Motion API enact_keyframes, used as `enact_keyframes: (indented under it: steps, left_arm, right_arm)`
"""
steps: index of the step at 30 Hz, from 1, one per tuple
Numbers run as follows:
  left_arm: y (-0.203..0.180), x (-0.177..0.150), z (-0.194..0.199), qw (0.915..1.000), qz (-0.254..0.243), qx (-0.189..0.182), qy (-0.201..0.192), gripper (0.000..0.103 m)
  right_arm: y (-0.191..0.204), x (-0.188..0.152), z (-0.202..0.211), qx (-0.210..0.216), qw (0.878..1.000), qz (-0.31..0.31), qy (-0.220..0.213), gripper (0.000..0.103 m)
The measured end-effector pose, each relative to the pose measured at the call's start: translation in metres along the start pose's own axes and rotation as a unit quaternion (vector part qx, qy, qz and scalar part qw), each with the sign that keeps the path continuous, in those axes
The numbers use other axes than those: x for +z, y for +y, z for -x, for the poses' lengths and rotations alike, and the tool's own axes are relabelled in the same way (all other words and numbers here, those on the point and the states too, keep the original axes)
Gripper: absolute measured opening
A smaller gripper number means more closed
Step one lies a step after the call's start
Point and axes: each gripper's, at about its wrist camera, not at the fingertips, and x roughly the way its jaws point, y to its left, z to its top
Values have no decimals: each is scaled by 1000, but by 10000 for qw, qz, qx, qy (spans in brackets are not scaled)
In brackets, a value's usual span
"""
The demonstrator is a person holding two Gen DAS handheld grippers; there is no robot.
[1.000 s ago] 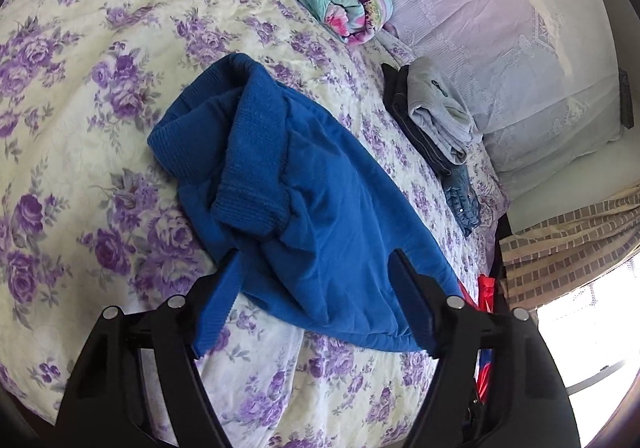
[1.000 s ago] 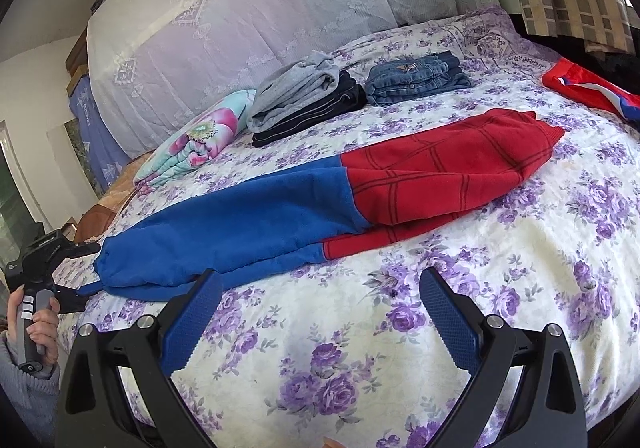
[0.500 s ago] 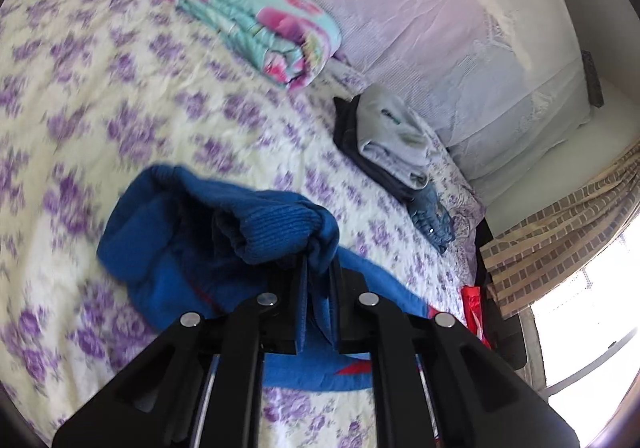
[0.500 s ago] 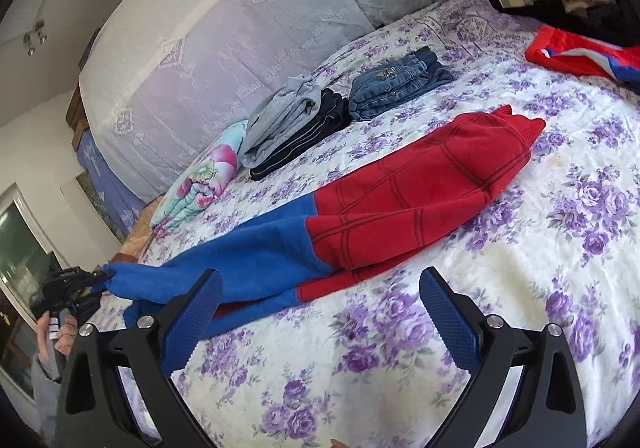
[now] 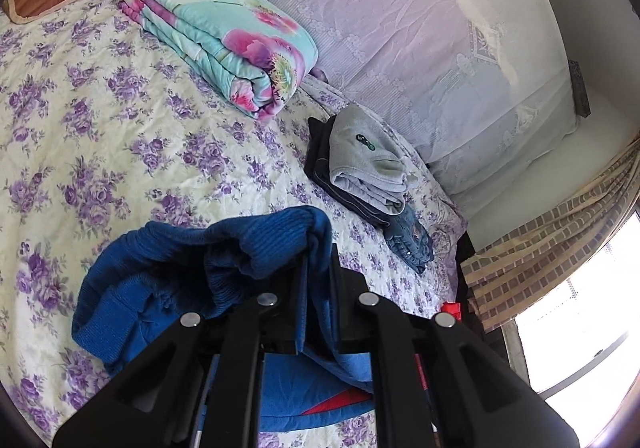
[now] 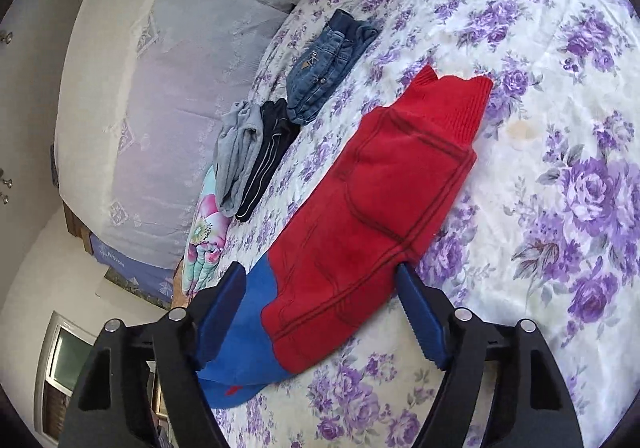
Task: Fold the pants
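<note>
left wrist view | left hand-held gripper [image 5: 318, 268] now clamped on pants [image 5: 256, 256] cuff | right hand-held gripper [image 6: 320, 312] stays wide, empty

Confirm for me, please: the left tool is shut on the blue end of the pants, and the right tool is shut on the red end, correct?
Not quite. The left tool is shut on the blue end of the pants, but the right tool is open, its fingers apart on either side of the red end, as the right wrist view shows.

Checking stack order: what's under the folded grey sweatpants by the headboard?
The folded grey sweatpants lie on a folded black garment with pale side stripes, which rests on the purple-flowered bedspread. Anything deeper is covered.
</note>
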Motion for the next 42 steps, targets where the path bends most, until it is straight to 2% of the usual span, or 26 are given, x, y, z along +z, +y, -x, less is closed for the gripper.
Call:
enact_keyframes:
  steps: [2, 3, 7, 11, 12, 13, 15, 19, 23, 26, 30, 33, 34, 35, 36, 37, 38, 39, 40, 41, 42]
  left_arm:
    - [3, -1, 1, 10000, 14, 14, 18, 8]
    - [6, -1, 1, 10000, 24, 14, 36, 8]
    - [14, -5, 1, 9999, 52, 62, 83, 8]
    - [18, -8, 0, 9999, 73, 47, 86, 8]
    - [19, -9, 0, 9999, 102, 33, 79, 8]
    - [20, -9, 1, 9999, 120, 26, 72, 8]
    - [23, -10, 4, 9998, 159, 39, 62, 8]
    - [22, -7, 7, 9998, 158, 31, 69, 8]
    - [5, 4, 1, 9998, -125, 112, 44, 8]
    - [-5, 20, -10, 9995, -250, 166, -55, 8]
    - [-8, 59, -35, 9995, -125, 184, -202, 8]
    - [-7, 95, -73, 9991, -73, 390, -122, 8]
    - [-3, 105, -89, 9984, -74, 554, -80, 9]
    - [5, 113, -104, 9973, 33, 729, -27, 14]
    - [16, 118, -121, 9956, 204, 908, 130, 18]
    - [28, 119, -132, 9933, 395, 1035, 318, 23]
    - [41, 113, -137, 9911, 627, 1094, 439, 25]
    - [47, 108, -136, 9915, 661, 1024, 460, 26]
    - [49, 101, -132, 9927, 566, 960, 473, 36]
    - [49, 95, -125, 9932, 426, 974, 467, 50]
    - [49, 86, -114, 9930, 280, 1075, 402, 57]
  right_arm:
    - [-7, 1, -5, -78, 9999, -56, 78, 61]
    - [-9, 0, -3, -119, 9999, -73, 81, 52]
    - [-19, 1, 10, -138, 9996, -244, 35, 51]
    - [-18, 7, -2, -178, 9996, -196, 61, 50]
    - [-18, 5, -3, -172, 9997, -183, 43, 44]
    - [-18, 7, -6, -168, 9997, -164, 22, 31]
    - [-23, 1, -2, -166, 9997, -180, -43, 17]
    - [-23, -4, 17, -1, 9997, -92, -231, 6]
    - [8, 14, 28, 218, 9983, 397, -362, 6]
    - [35, 43, 19, 280, 9956, 782, -445, 6]
    - [63, 94, -15, 316, 9931, 1005, -508, 6]
    - [80, 149, -66, 162, 9937, 1020, -438, 6]
    - [83, 162, -83, 18, 9937, 1030, -441, 11]
    - [83, 180, -102, -265, 9931, 1031, -497, 15]
    - [81, 192, -115, -513, 9920, 1033, -513, 24]
    - [77, 202, -121, -621, 9920, 934, -572, 28]
    - [72, 202, -117, -510, 9935, 766, -669, 33]
    - [67, 197, -110, -344, 9945, 675, -722, 44]
    - [63, 190, -102, -264, 9944, 683, -757, 52]
    - [58, 181, -90, -321, 9934, 776, -788, 54]
    - [54, 170, -80, -441, 9921, 873, -787, 57]
